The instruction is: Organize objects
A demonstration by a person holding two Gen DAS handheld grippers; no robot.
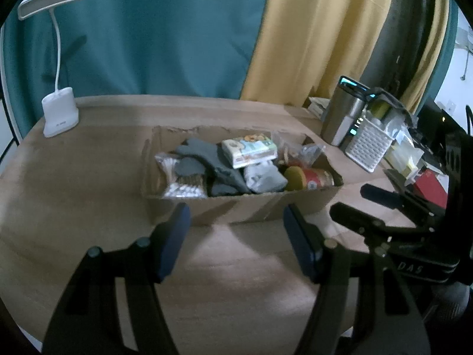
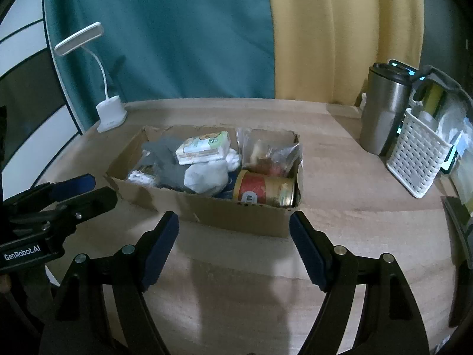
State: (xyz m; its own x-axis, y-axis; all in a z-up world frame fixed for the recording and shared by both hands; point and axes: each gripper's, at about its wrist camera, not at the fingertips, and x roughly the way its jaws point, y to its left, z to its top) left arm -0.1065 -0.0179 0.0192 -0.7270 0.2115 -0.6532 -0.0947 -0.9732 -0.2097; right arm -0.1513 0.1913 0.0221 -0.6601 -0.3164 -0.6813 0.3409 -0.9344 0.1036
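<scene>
A low cardboard box (image 1: 260,207) (image 2: 236,216) stands on the wooden table. It holds grey socks (image 1: 204,153) (image 2: 168,156), a printed tissue pack (image 1: 251,149) (image 2: 204,147), a red can lying on its side (image 1: 313,177) (image 2: 266,190), a pale rolled sock (image 1: 264,179) (image 2: 207,177), a cotton-swab pack (image 1: 177,177) and clear bags (image 2: 272,151). My left gripper (image 1: 236,224) hangs open just before the box's near wall, nothing between its blue pads. My right gripper (image 2: 233,230) is also open and empty, facing the same wall.
A white desk lamp (image 1: 60,112) (image 2: 111,114) stands at the back left. A steel tumbler (image 1: 340,115) (image 2: 384,109) and a white perforated basket (image 1: 369,145) (image 2: 419,159) crowd the right side with other clutter. Teal and yellow curtains hang behind the table.
</scene>
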